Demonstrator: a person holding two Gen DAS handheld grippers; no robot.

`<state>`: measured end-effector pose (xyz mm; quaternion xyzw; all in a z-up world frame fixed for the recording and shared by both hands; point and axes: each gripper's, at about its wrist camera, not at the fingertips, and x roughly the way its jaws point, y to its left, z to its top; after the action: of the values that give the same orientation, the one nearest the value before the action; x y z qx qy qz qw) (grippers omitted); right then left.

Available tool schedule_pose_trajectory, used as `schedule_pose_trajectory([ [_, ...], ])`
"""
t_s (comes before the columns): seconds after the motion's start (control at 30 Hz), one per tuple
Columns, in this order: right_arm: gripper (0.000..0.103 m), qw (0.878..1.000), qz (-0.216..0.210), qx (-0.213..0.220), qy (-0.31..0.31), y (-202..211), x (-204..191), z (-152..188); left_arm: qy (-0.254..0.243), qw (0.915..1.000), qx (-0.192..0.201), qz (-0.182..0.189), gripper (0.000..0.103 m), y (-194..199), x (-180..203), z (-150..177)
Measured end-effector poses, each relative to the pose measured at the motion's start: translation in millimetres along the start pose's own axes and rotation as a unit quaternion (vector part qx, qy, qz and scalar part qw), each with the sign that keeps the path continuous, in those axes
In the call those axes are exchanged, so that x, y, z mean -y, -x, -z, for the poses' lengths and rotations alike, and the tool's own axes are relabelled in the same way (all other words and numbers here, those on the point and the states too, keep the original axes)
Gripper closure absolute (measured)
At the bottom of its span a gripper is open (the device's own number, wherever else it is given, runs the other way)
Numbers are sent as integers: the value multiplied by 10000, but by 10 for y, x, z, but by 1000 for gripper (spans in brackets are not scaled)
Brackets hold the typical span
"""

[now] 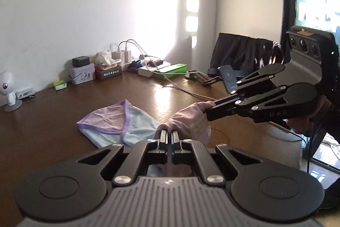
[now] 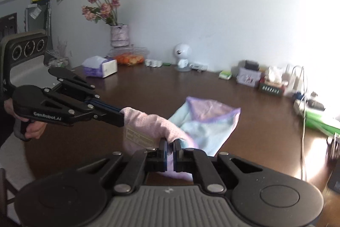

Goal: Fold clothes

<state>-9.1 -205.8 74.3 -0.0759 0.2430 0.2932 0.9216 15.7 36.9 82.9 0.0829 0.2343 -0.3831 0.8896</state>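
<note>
Gripping opposite ends of a pink dotted garment [image 2: 148,122], the left gripper [image 1: 169,135] and right gripper [image 2: 169,147] hold it stretched just above a dark wooden desk [image 1: 53,120], each pair of fingers clenched on the fabric. A cardboard tag [image 2: 139,135] hangs from the cloth. Just behind it, a light blue garment with purple trim [image 1: 119,122] lies flat on the desk. Boxes, chargers and a small white robot figure [image 2: 182,56] line the far wall.

Pink garment [image 2: 148,122] partly hidden behind both grippers.
</note>
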Motion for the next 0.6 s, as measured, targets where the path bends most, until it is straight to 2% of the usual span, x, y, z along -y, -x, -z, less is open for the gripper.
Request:
schedule_pose_trajectory([
  [0.1, 99, 9999, 28, -101, 48, -365, 204, -280, 278, 9991, -255, -188, 101, -332, -411, -115],
  [0.23, 99, 9980, 46, -607, -170, -1019, 508, -435, 691, 9967, -356, -214, 98, -456, -536, -103],
  [0.33, 98, 9916, 451, -1126, -459, -1427, 672, -292, 1001, 9938, -431, -234, 96, -549, -630, -93],
  [0.37, 95, 9897, 477, -1229, -549, -1481, 706, -247, 1104, 9926, -456, -241, 95, -580, -661, -90],
  [0.4, 93, 9907, 442, -1116, -638, -1423, 732, -230, 1206, 9912, -481, -247, 94, -611, -692, -87],
  [0.43, 91, 9919, 399, -958, -728, -1343, 757, -220, 1309, 9898, -506, -254, 87, -642, -724, -83],
  [0.47, 91, 9928, 356, -799, -817, -1264, 782, -210, 1411, 9882, -531, -260, 68, -673, -755, -80],
  [0.53, 90, 9934, 189, -642, -935, -1158, 821, -249, 1616, 9848, -581, -273, 49, -735, -818, -74],
  [0.6, 89, 9931, -33, -643, -982, -1137, 834, -267, 1815, 9809, -632, -285, 49, -799, -879, -68],
])
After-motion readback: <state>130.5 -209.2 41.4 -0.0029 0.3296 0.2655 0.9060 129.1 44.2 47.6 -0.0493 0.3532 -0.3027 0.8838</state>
